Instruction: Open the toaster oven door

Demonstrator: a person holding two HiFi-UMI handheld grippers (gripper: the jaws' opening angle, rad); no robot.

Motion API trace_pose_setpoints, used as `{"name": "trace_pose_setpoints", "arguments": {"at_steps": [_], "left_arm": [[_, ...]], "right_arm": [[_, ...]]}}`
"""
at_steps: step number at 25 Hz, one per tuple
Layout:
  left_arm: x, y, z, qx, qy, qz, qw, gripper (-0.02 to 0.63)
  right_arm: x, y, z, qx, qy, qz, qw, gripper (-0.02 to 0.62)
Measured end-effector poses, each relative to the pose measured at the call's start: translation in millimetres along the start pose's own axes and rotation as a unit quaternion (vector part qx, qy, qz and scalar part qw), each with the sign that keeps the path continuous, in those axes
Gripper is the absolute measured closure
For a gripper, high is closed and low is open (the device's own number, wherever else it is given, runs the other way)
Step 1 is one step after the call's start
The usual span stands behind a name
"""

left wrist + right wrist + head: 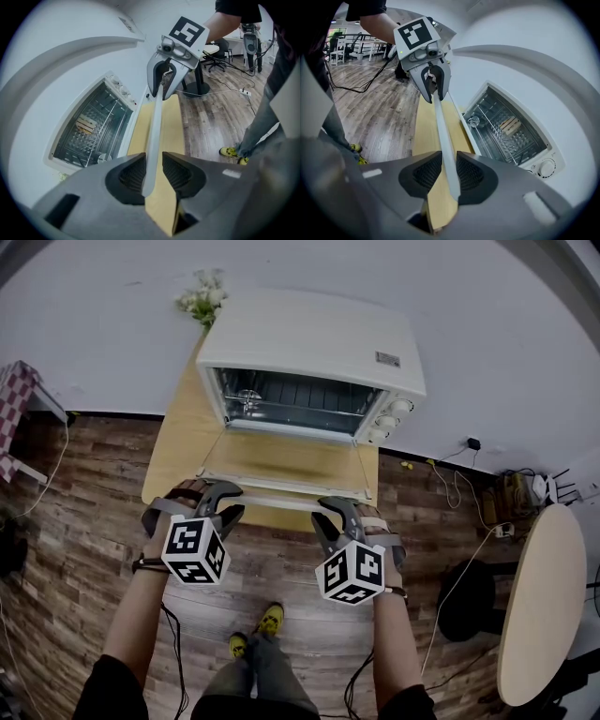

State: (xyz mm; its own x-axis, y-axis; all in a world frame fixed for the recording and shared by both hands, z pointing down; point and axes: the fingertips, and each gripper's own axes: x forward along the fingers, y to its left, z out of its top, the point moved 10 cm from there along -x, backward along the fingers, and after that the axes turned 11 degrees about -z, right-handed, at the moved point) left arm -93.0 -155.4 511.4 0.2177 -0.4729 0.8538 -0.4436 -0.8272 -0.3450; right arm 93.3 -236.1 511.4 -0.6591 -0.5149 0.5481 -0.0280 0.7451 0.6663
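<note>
Surface: toaster oven [309, 343] stood on a small wooden table [178, 451] against a white wall [112, 334], over wood-plank floor [84, 521].
Door [291, 463]: lay open, flat.
Door handle [153, 136]: passed between both grippers' jaws.
Left gripper [152, 164]: jaws apart, gap beside handle.
Right gripper [449, 166]: jaws clamped on handle.

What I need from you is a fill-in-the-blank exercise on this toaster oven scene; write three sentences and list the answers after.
1. The door of the toaster oven is ____.
2. The left gripper and the right gripper each have the door's ____ between their jaws.
3. The toaster oven stands on a ____ table.
Missing words: open; handle; wooden.
</note>
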Motion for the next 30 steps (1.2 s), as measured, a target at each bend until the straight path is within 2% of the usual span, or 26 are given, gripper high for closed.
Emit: {"name": "trace_pose_setpoints", "arguments": {"at_steps": [9, 23, 30], "left_arm": [[13, -18, -7, -0.006, -0.01, 0.008, 0.9999, 0.477], [36, -45, -20, -0.004, -0.024, 0.025, 0.9994, 0.442], [48, -57, -26, 0.002, -0.027, 0.039, 0.9989, 0.433]], "right_arm": [[3, 21, -8, -0.01, -0.001, -0.012, 1.0, 0.484], [11, 57, -21, -0.02, -0.002, -0.026, 0.999, 0.413], [15, 75, -29, -0.026, -0.004, -0.036, 0.999, 0.399]]}}
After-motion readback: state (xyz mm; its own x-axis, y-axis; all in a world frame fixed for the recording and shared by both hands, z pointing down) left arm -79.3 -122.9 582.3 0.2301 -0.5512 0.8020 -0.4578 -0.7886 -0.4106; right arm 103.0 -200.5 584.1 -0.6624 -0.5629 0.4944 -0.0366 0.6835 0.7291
